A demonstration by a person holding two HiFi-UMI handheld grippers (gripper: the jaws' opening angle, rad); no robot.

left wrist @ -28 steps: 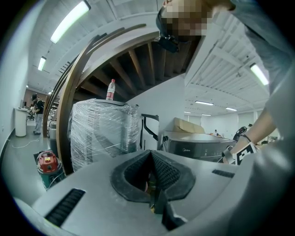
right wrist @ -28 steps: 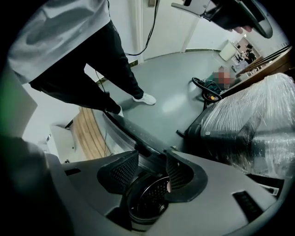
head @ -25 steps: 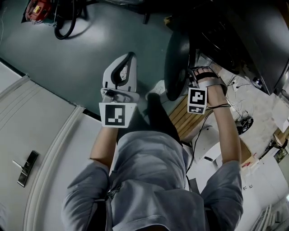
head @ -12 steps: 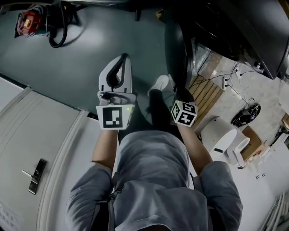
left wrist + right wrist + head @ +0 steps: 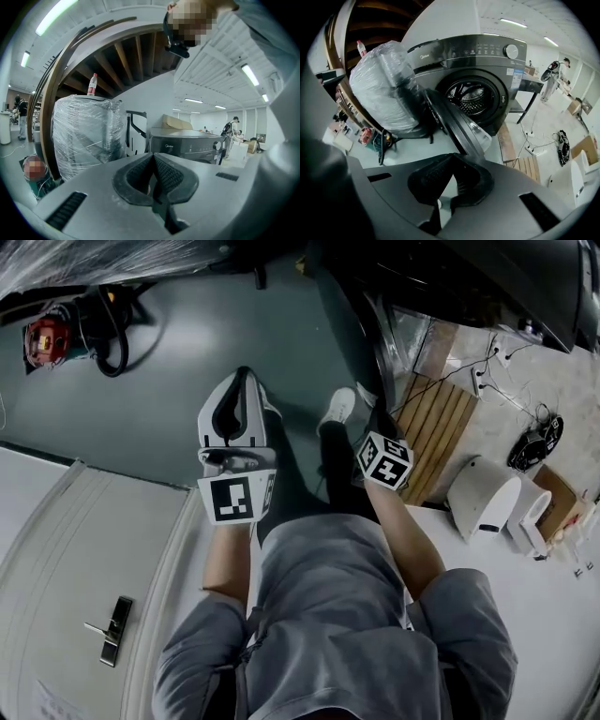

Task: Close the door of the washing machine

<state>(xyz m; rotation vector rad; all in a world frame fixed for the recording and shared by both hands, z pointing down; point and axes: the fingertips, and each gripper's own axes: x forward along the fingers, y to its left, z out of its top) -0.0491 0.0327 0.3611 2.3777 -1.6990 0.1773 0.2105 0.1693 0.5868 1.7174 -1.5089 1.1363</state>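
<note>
The dark grey washing machine (image 5: 476, 70) faces the right gripper view, its round door (image 5: 457, 126) swung out open toward me and the drum (image 5: 471, 96) bare. My right gripper (image 5: 452, 158) is shut with nothing between its pads, a short way in front of the door's lower edge. In the head view only its marker cube (image 5: 384, 460) shows, just below the door (image 5: 354, 329), which is seen edge-on. My left gripper (image 5: 239, 382) is shut and empty, out over the green floor to the left of the door. From it the machine (image 5: 187, 145) is seen further off.
A large plastic-wrapped object (image 5: 384, 89) stands left of the machine. A wooden slat pallet (image 5: 436, 432), cables with a power strip (image 5: 487, 371) and white appliances (image 5: 483, 498) lie to the right. A red tool with hose (image 5: 47, 338) lies far left. A white door panel (image 5: 112, 634) lies at lower left.
My right hand has come away from the door's rim, drawn back toward my leg, and its marker cube has turned. The left gripper has drifted slightly. The door looks still open.
</note>
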